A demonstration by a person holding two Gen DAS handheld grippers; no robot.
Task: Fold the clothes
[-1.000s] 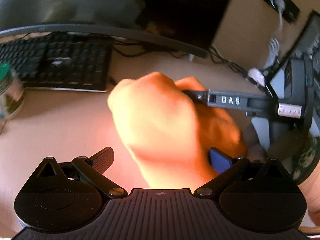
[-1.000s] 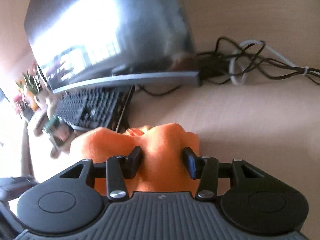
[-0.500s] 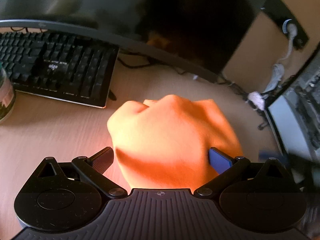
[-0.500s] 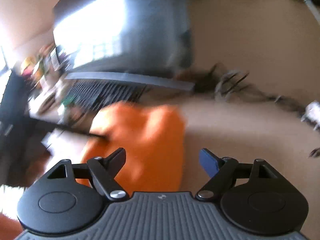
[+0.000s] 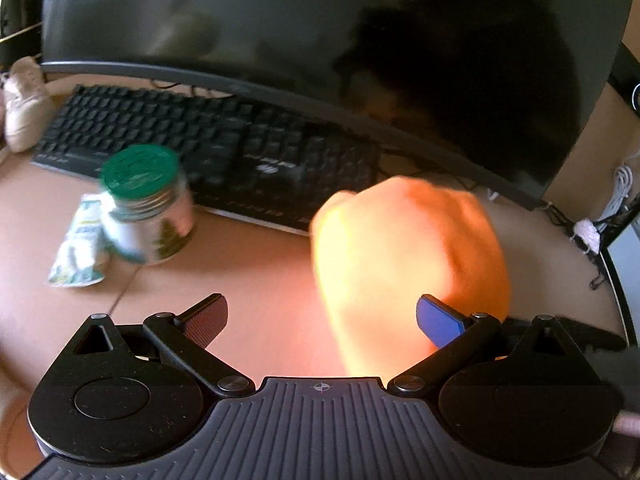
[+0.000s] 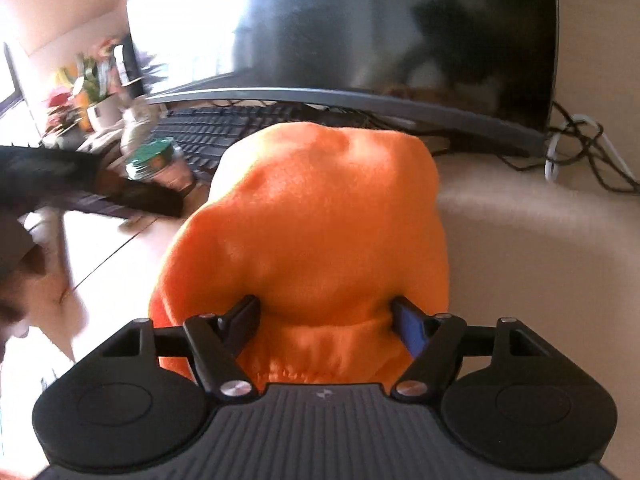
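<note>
Nearest in the right wrist view, the right gripper [image 6: 325, 322] has its 2 fingers [image 6: 242, 322] set wide apart with the orange garment [image 6: 308, 240] bunched between them; the fingers are closing, and both pads meet the cloth at its sides. The garment rises as a rounded mound straight ahead of those fingers, resting on the pale counter [image 6: 520, 240].

In the left wrist view, the left gripper [image 5: 322, 316] stands open, its fingers [image 5: 208, 314] spread and gripping nothing. The same garment [image 5: 408, 264] sits ahead of the blue finger and overlaps it, while the red finger has bare counter [image 5: 260, 280] in front.

Further ahead and to the red-finger side stands a green-lidded jar [image 5: 146, 204] beside a small packet [image 5: 80, 248]. Beyond lies a black keyboard [image 5: 208, 140], and behind it a dark curved monitor [image 5: 320, 32].
</note>
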